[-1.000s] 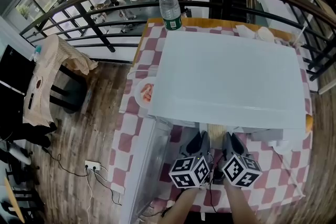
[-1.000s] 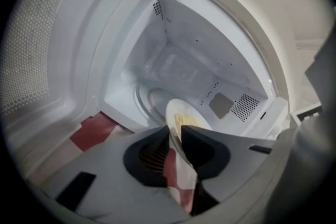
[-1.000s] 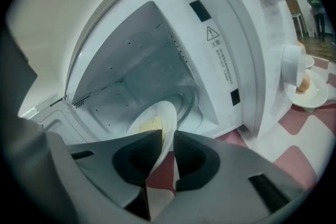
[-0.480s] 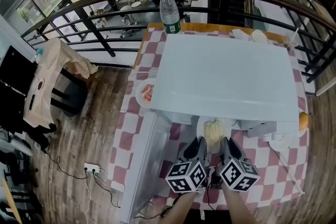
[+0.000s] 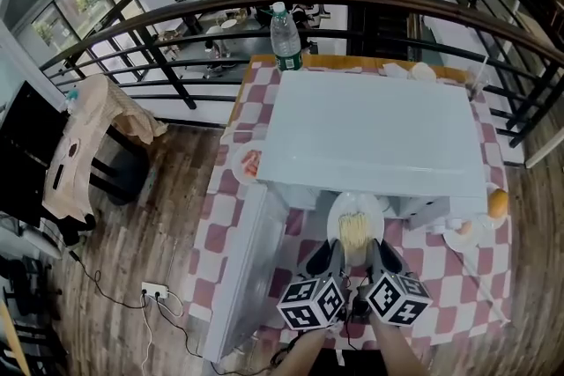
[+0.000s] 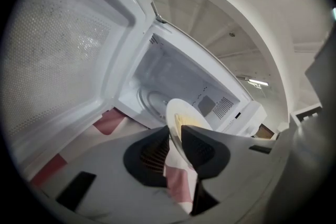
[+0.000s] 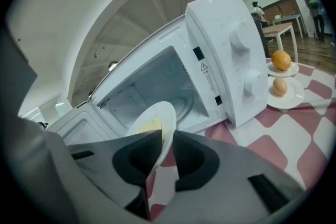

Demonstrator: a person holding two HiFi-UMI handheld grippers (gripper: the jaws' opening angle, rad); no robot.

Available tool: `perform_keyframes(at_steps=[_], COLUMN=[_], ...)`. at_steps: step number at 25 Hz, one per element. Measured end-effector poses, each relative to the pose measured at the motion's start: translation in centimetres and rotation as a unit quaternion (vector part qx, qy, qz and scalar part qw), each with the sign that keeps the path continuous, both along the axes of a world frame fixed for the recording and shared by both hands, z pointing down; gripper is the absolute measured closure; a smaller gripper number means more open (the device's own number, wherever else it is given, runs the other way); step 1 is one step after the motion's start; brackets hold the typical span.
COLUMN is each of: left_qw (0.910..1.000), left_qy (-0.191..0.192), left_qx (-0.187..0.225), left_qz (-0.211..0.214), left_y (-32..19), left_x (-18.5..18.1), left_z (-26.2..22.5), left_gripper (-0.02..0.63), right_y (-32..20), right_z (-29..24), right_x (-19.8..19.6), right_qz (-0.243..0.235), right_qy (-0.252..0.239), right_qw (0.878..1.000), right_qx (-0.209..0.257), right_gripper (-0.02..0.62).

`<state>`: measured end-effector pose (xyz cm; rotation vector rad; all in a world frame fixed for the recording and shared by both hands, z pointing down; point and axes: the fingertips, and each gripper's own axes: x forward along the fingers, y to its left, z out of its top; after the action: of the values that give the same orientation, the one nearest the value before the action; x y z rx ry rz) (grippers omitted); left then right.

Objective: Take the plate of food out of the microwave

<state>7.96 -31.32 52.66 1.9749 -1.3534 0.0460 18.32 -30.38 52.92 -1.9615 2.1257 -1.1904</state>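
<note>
A white plate (image 5: 355, 223) with yellow noodles hangs in front of the white microwave (image 5: 370, 132), outside its open cavity (image 6: 173, 81). My left gripper (image 5: 322, 257) is shut on the plate's near left rim, and my right gripper (image 5: 384, 257) is shut on its near right rim. In the left gripper view the plate (image 6: 184, 115) runs edge-on between the dark pads of the left gripper (image 6: 175, 136). The right gripper view shows the plate (image 7: 152, 120) pinched the same way by the right gripper (image 7: 167, 139). The microwave door (image 5: 251, 269) stands swung open on the left.
A water bottle (image 5: 285, 35) stands behind the microwave. A small plate with red food (image 5: 248, 163) lies left of it. An orange (image 7: 281, 60) and an egg (image 7: 280, 86) sit on saucers at its right. The checked table ends at a railing.
Both grippers have drawn back toward me with the plate. It was almost hidden under the microwave's top and now shows whole in front of it.
</note>
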Motion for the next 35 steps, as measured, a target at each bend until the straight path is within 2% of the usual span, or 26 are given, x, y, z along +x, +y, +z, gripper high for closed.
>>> perform_keyframes(at_steps=[9, 19, 35], left_qw=[1.0, 0.9999, 0.9999], left_qy=[-0.002, 0.001, -0.006], left_qx=[0.003, 0.013, 0.012], left_qz=[0.004, -0.001, 0.004], left_y=[1.6, 1.7, 2.0], left_x=[0.3, 0.4, 1.3], left_z=[-1.0, -1.8, -1.8], left_gripper=[0.525, 0.525, 0.525], right_y=[1.7, 1.7, 2.0], right_z=[-0.9, -1.8, -1.6], right_x=[0.3, 0.4, 1.4], right_qz=[0.005, 0.0, 0.008], right_qy=[-0.003, 0.002, 0.0], right_qw=[1.0, 1.0, 1.0], right_qx=[0.002, 0.014, 0.007], right_gripper=[0.531, 0.532, 0.531])
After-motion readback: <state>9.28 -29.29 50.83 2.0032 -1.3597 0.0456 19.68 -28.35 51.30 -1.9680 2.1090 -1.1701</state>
